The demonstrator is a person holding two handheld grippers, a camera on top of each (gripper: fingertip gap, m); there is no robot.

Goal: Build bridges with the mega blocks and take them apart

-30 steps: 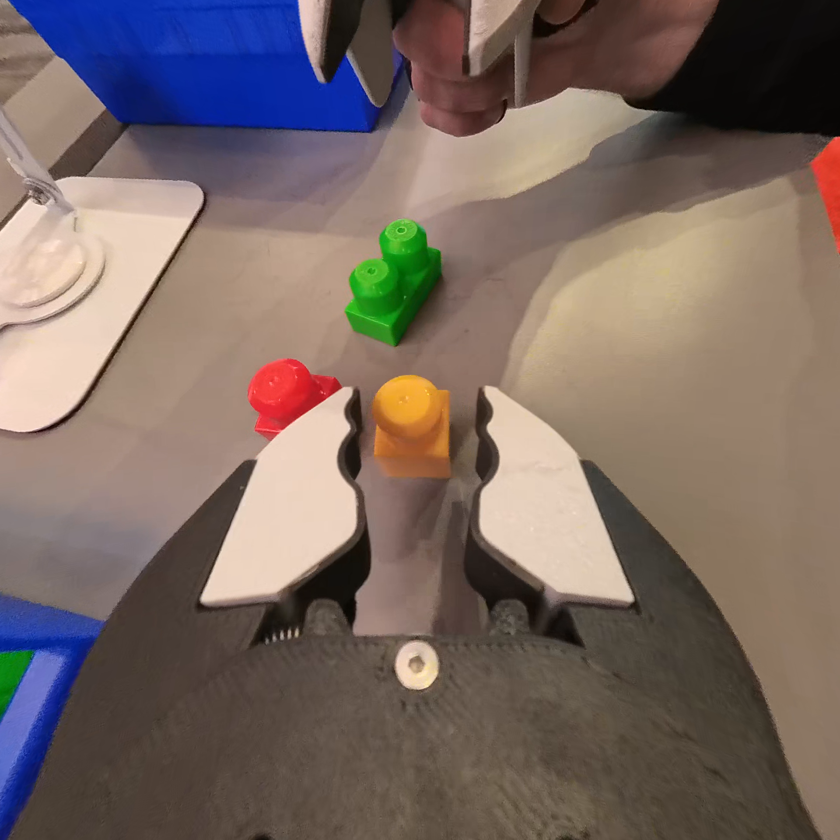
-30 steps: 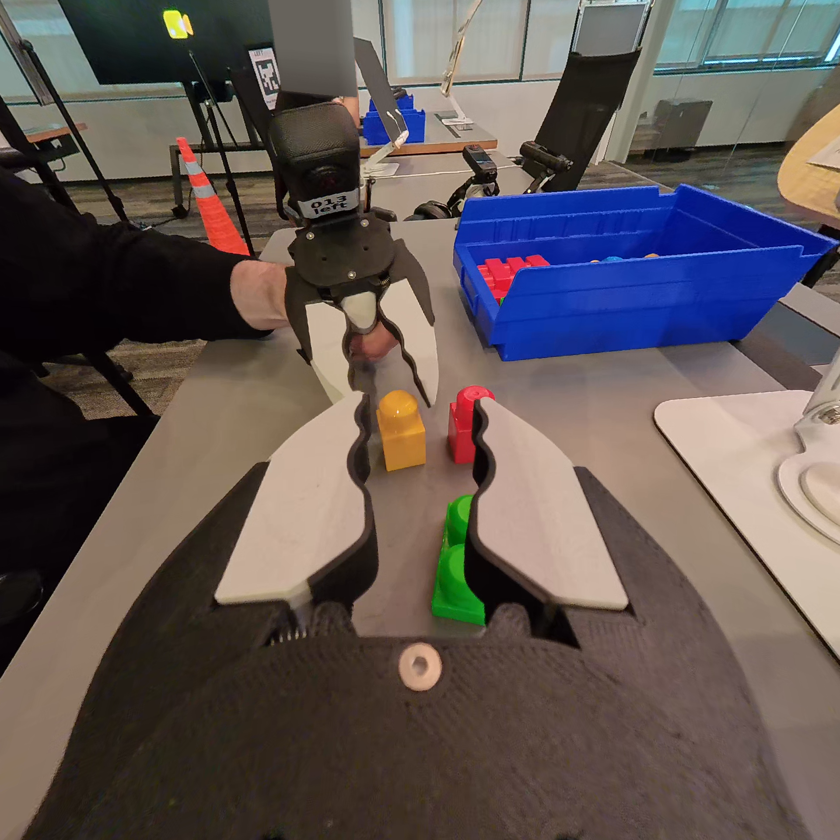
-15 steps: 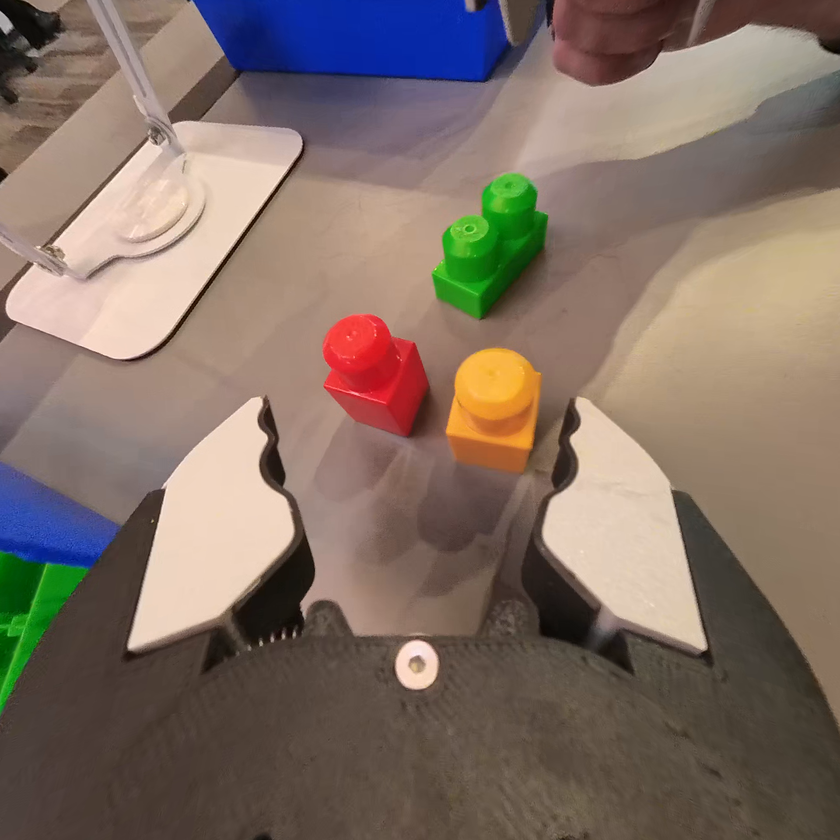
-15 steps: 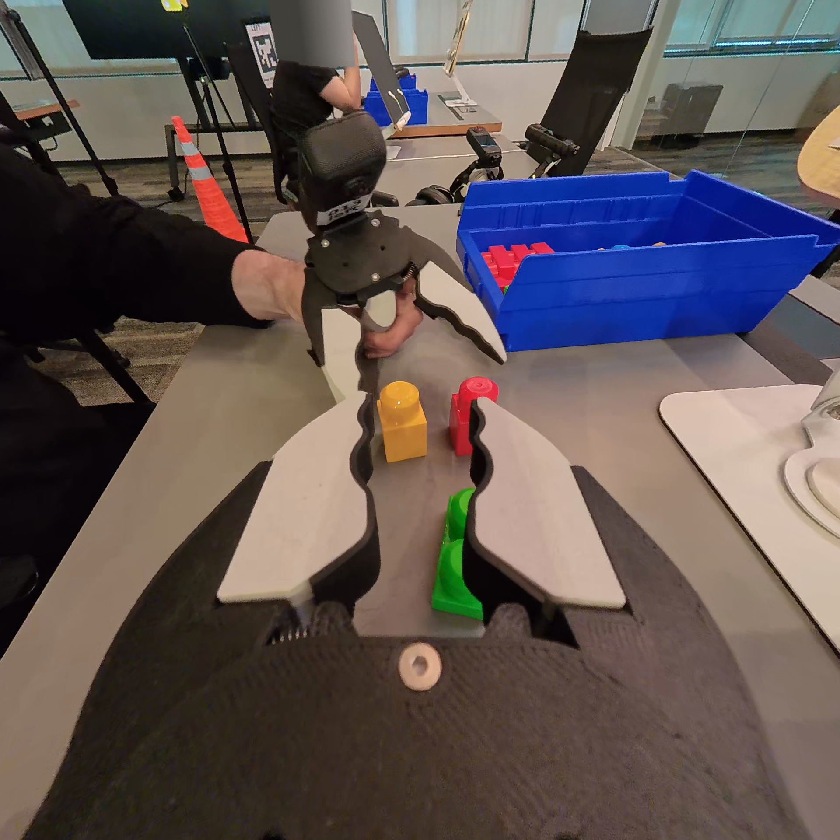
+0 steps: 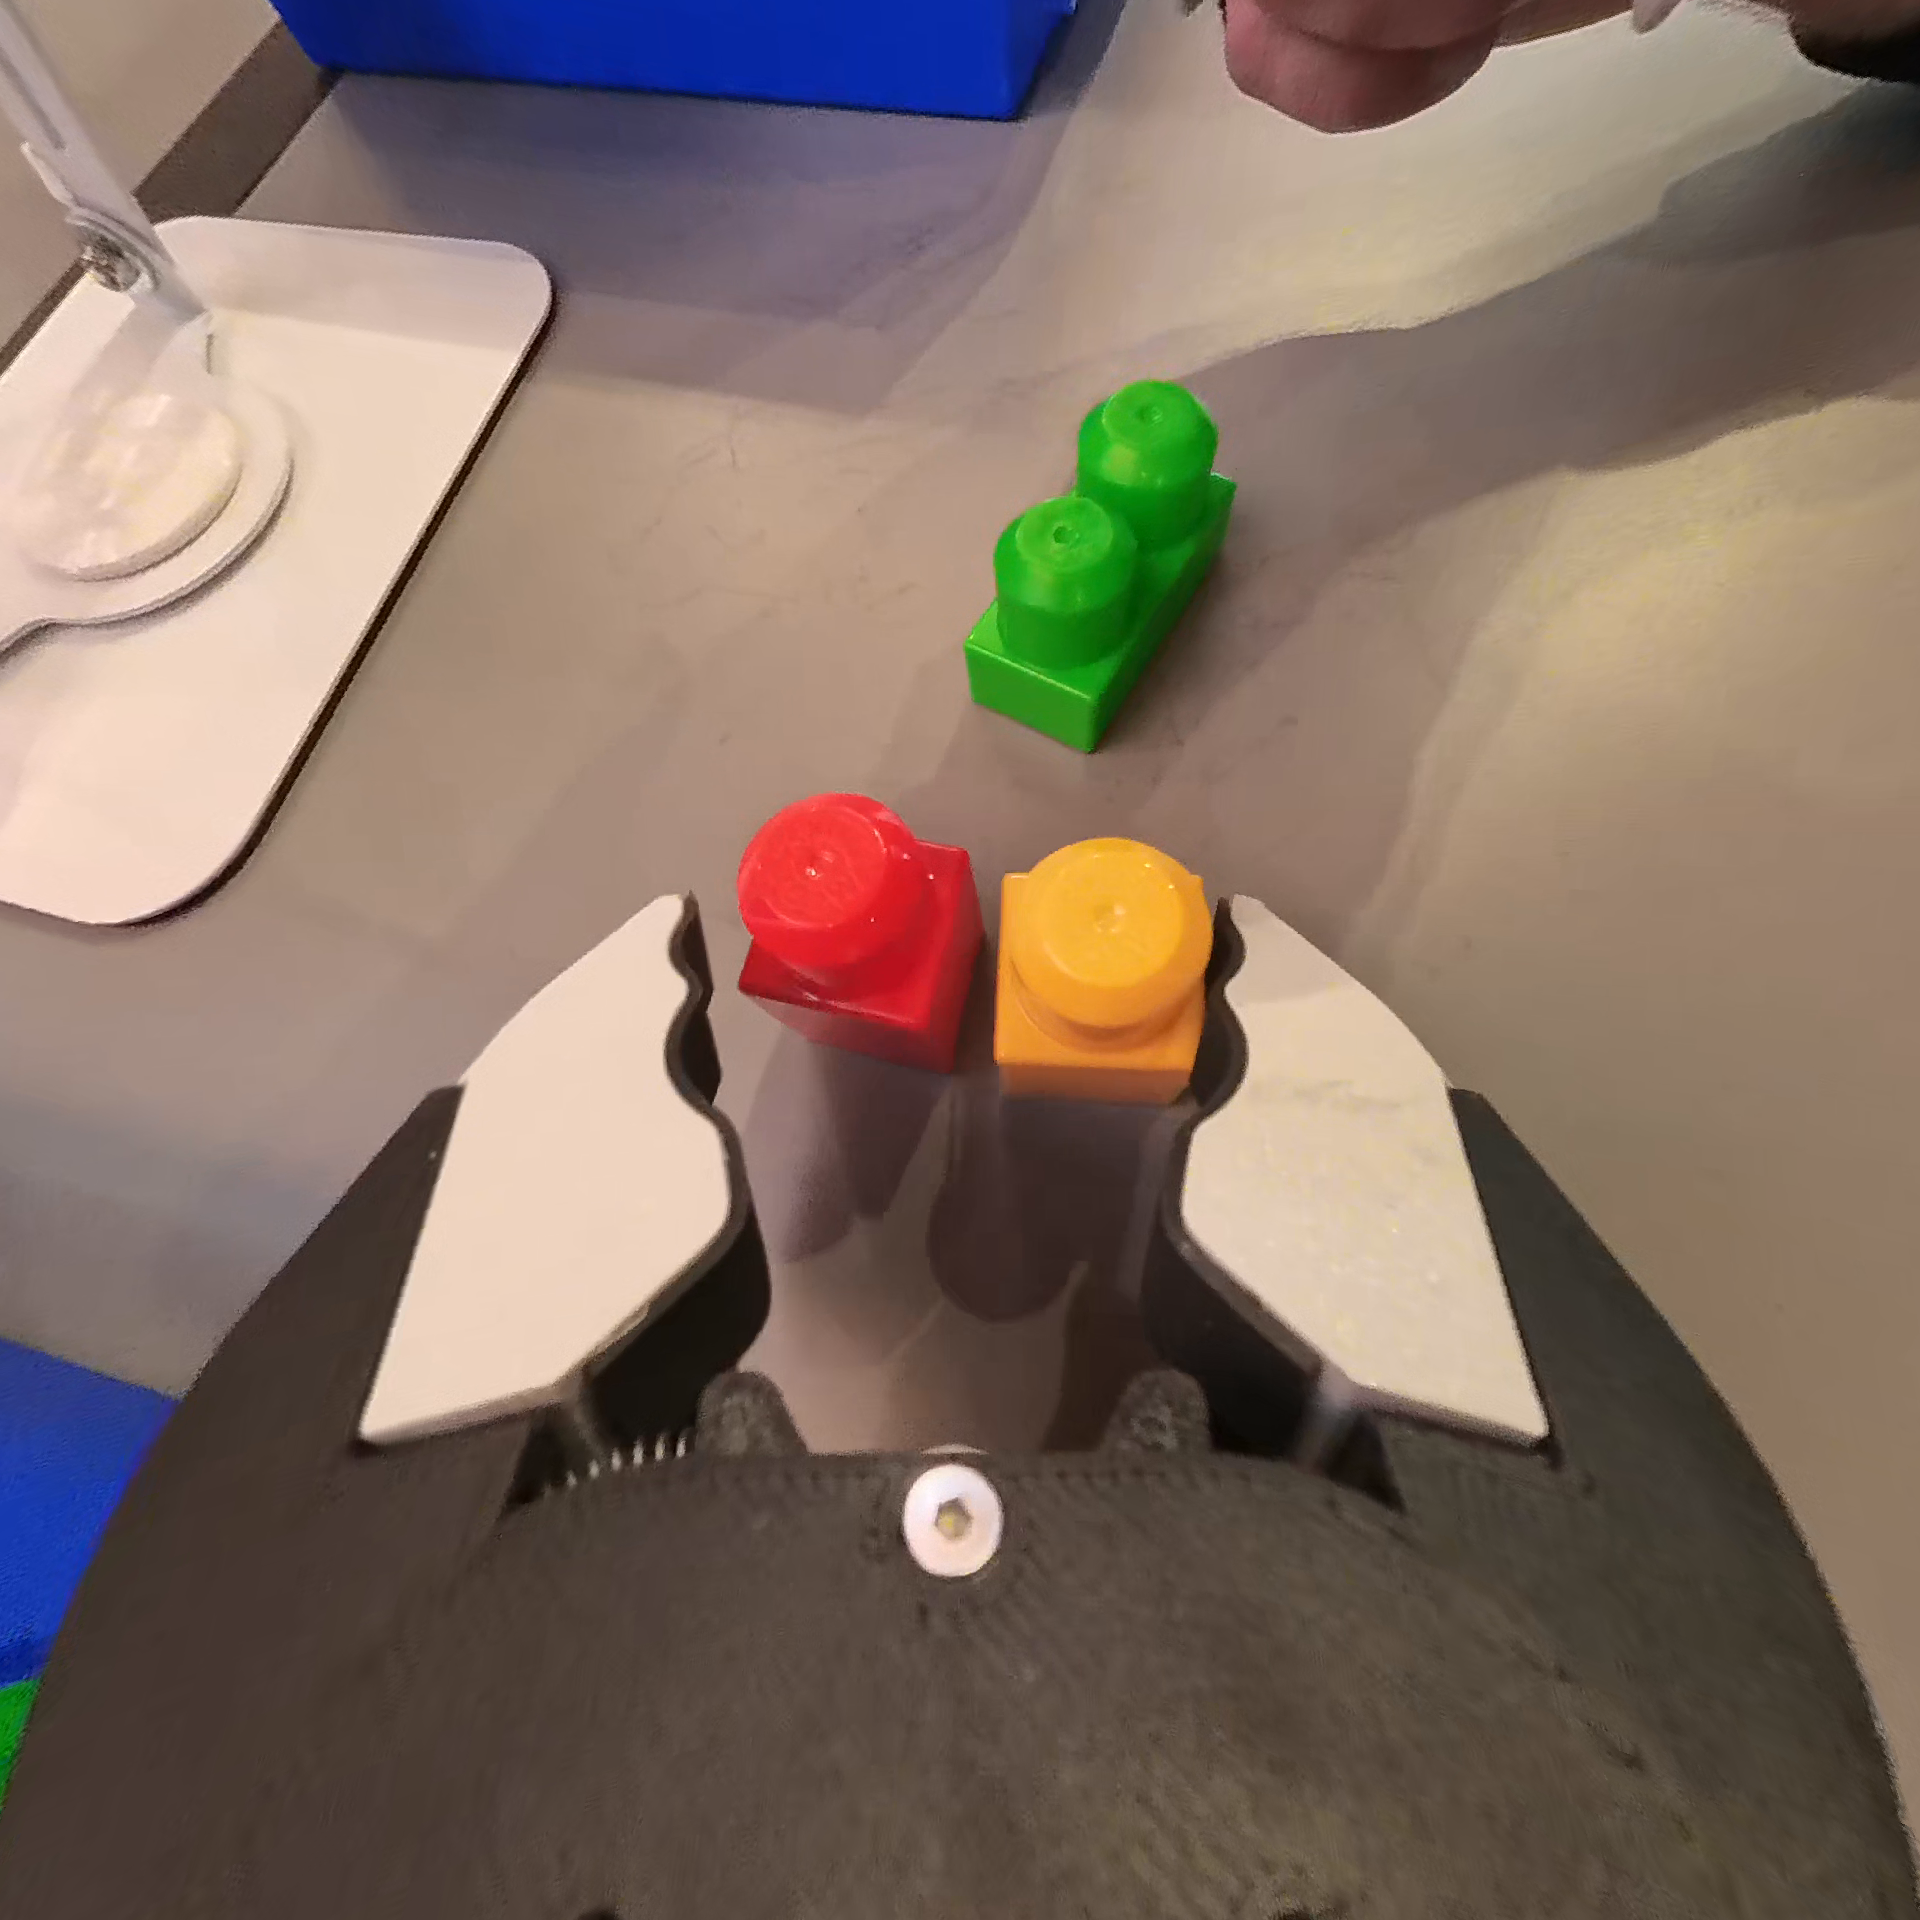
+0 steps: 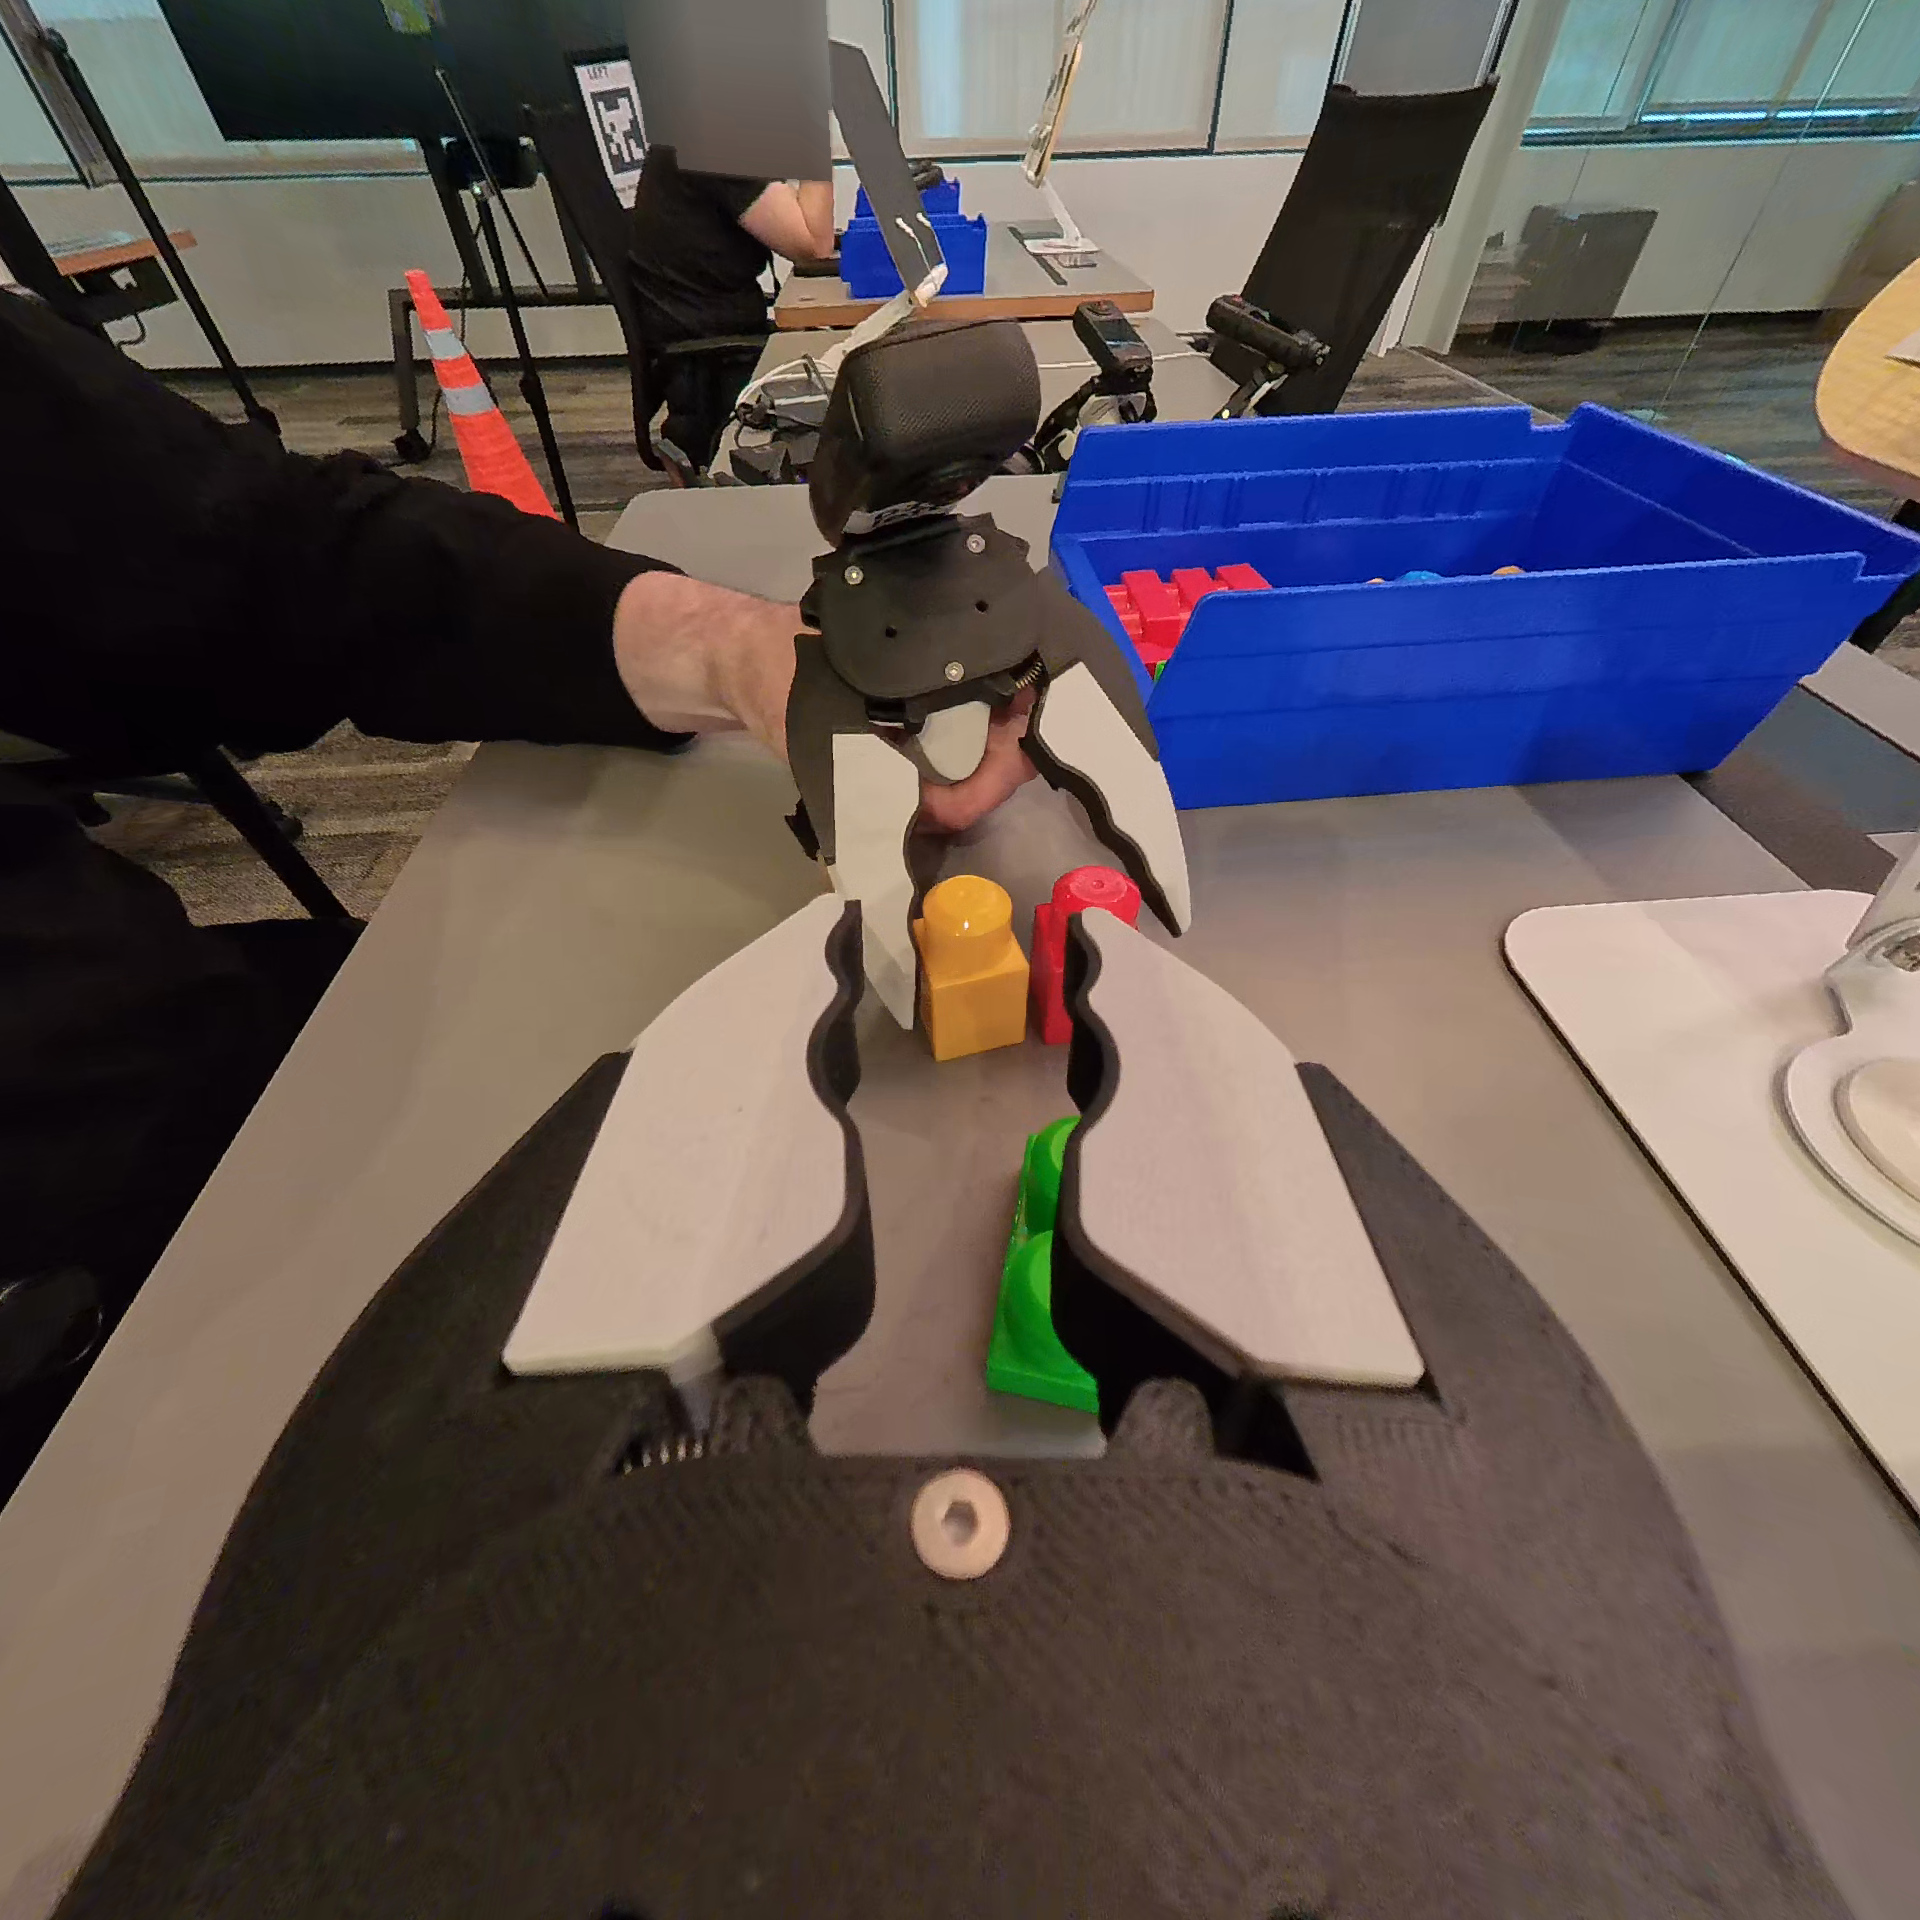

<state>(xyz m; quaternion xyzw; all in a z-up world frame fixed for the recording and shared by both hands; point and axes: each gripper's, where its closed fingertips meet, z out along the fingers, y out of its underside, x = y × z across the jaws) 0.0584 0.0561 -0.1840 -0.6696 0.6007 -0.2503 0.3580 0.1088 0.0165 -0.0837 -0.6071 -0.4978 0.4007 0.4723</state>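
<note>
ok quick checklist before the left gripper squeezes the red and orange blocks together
1. Both blocks between the fingers: ok. The red block and the orange block stand inside the left gripper.
2. Pads touching: not ok. One finger is at the orange block; a gap remains beside the red.
3. Blocks upright: ok.
4. Blocks squared to each other: not ok, the red one sits slightly turned.
5. Green block out of the way: ok.
6. Right gripper clear: ok, it holds nothing.
</note>
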